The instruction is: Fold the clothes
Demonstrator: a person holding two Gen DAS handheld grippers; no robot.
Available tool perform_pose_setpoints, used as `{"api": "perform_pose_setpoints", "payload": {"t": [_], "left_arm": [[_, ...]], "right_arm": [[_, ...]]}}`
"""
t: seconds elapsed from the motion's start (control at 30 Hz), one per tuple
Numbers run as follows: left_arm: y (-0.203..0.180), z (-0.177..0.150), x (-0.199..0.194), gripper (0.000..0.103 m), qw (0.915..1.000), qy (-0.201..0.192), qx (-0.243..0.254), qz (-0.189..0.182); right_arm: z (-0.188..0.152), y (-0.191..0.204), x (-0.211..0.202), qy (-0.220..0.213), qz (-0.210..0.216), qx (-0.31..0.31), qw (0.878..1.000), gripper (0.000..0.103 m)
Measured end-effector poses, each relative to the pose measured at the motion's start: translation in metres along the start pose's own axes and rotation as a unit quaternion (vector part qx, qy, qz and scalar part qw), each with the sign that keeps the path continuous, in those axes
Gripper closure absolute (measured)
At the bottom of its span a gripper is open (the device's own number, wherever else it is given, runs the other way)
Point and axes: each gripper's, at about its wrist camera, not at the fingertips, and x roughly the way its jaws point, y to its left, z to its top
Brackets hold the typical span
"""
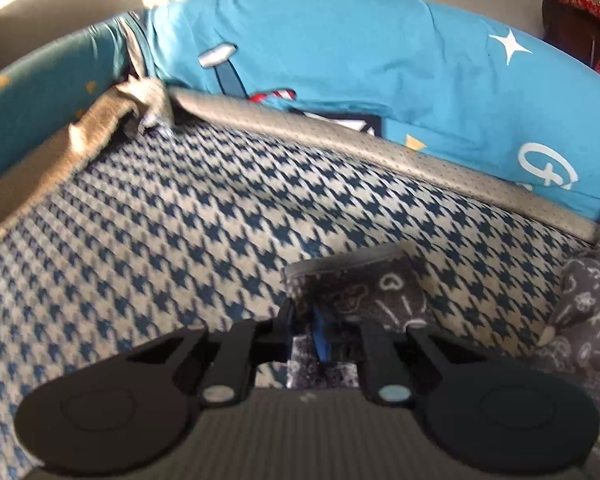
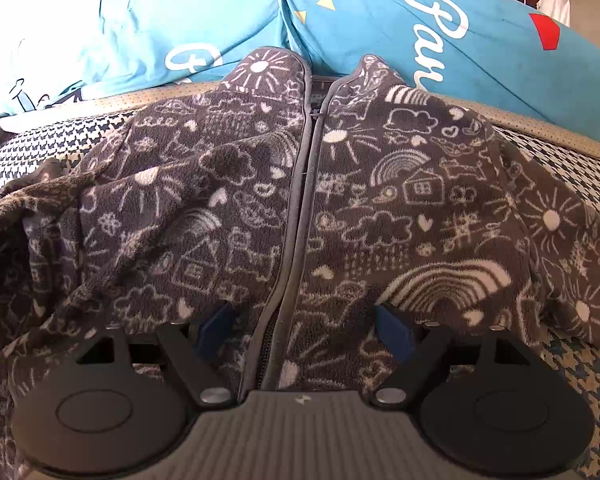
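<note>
Left wrist view: the left gripper [image 1: 324,332] is pressed together on a sleeve cuff [image 1: 356,284] of one dark fleece jacket [image 1: 588,320], raised just above the houndstooth cover [image 1: 180,240]. The rest of the jacket lies at the right edge. For a clean fold, carry the cuff across toward the zip line without dragging the body, and keep the pinch firm. One blue cushion [image 1: 340,52] shows behind.

Right wrist view: the right gripper [image 2: 304,328] stands spread, its two blue pads [image 2: 216,328] resting on either side of the zip [image 2: 304,184]; nothing is pinched. The jacket lies front up, collar toward two blue cushions [image 2: 460,40]. Hold this side still as an anchor.
</note>
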Motion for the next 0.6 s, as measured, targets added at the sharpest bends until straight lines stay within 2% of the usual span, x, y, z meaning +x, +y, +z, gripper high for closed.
{"api": "perform_pose_setpoints", "payload": {"t": [0.1, 0.23, 0.43, 0.6], "left_arm": [[0.009, 0.003, -0.008, 0.092, 0.9992, -0.015, -0.012, 0.036], [0.026, 0.005, -0.023, 0.092, 0.9932, -0.048, -0.013, 0.105], [0.077, -0.003, -0.048, 0.092, 0.9809, -0.048, -0.072, 0.175], [0.109, -0.013, -0.056, 0.092, 0.9719, -0.028, -0.091, 0.215]], "right_arm": [[0.000, 0.000, 0.000, 0.000, -0.001, -0.001, 1.000, 0.023], [0.000, 0.001, 0.001, 0.000, -0.002, -0.003, 1.000, 0.022], [0.001, 0.000, 0.001, 0.002, 0.000, -0.001, 1.000, 0.022], [0.001, -0.001, 0.000, 0.002, 0.002, -0.001, 1.000, 0.022]]}}
